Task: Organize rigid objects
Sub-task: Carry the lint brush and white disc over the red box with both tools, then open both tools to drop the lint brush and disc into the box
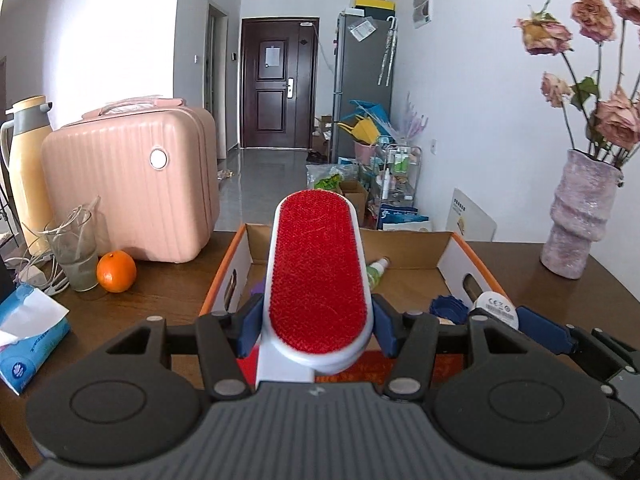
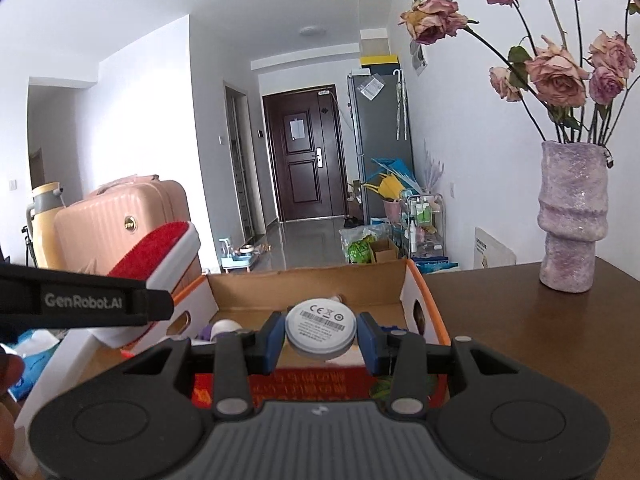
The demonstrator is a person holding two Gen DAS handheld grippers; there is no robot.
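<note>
1. Left wrist view is showing the left claw (image 1: 318, 322) gripping a lint brush (image 1: 318, 276): the jaws are pressing on its white sides near the handle end, and the red pad is pointing forward over the cardboard box (image 1: 464, 256) just ahead.
2. Right wrist view is showing the right claw (image 2: 320, 338) pinching a round white puck (image 2: 320, 330) by its rim, hovering just above the near edge of the same box.
3. Inside the box, ahead of the left claw, a small green bottle (image 1: 378, 270) is lying on the floor.
4. The brush is looking light and stiff; its long head is likely levering in the grip, so holding nearer the middle of its plastic sides seems steadier.
5. The puck is looking hard, smooth and probably slippery, so squeezing across its widest part seems best.
6. A vase (image 2: 572, 220) is standing well right of the right claw.
</note>
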